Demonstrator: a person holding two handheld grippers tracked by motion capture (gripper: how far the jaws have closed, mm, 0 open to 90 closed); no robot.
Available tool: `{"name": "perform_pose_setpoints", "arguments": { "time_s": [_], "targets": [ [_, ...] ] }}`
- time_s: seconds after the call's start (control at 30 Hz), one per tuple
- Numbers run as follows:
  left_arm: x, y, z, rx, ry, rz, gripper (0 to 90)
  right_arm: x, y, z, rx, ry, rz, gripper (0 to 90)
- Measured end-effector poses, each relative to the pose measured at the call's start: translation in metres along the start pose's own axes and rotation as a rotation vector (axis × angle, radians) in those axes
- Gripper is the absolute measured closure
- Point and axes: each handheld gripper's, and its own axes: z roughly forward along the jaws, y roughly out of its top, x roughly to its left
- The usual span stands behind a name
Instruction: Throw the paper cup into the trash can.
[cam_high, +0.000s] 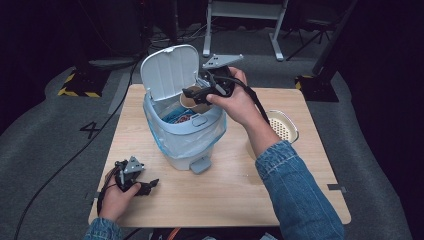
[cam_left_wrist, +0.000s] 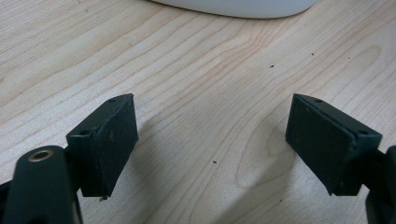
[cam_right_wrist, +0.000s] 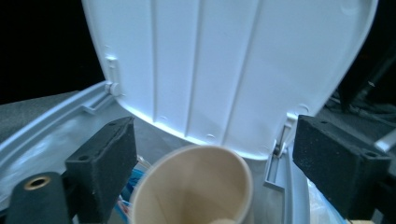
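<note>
A white pedal bin (cam_high: 185, 145) stands on the wooden table (cam_high: 240, 190) with its lid (cam_high: 167, 72) raised upright. My right gripper (cam_high: 195, 95) hovers over the bin's mouth. In the right gripper view its jaws (cam_right_wrist: 215, 154) stand wide apart before the lid (cam_right_wrist: 224, 60). A beige paper cup (cam_right_wrist: 196, 186) sits low between them, mouth toward the camera, with a clear gap to the right pad. The cup (cam_high: 192, 104) is tilted at the bin's opening. My left gripper (cam_high: 147, 186) lies on the table at the near left, open (cam_left_wrist: 212, 140) over bare wood.
The bin has a clear liner bag and holds blue and red rubbish (cam_high: 177, 117); its pedal (cam_high: 201, 165) faces the near side. A cream container with a perforated inside (cam_high: 282, 125) stands behind my right forearm. The bin's base (cam_left_wrist: 233, 5) is just ahead of my left gripper.
</note>
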Motion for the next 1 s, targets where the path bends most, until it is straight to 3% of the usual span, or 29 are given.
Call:
{"name": "perform_pose_setpoints", "arguments": {
  "time_s": [0.27,0.43,0.8,1.0],
  "targets": [
    [0.000,0.000,0.000,0.001,-0.002,-0.002,16.9,0.003,0.004,-0.025,-0.022,0.031,-0.070,15.4],
    [0.000,0.000,0.000,0.001,-0.002,-0.002,16.9,0.002,0.002,-0.046,-0.027,0.012,-0.060,16.3],
    [0.000,0.000,0.000,0.000,0.000,-0.001,16.9,-0.015,-0.009,-0.100,-0.007,-0.042,-0.046,32.4],
    [0.000,0.000,0.000,0.001,0.001,-0.001,17.0,-0.024,-0.022,-0.135,0.033,-0.062,-0.041,35.8]
  ]
}}
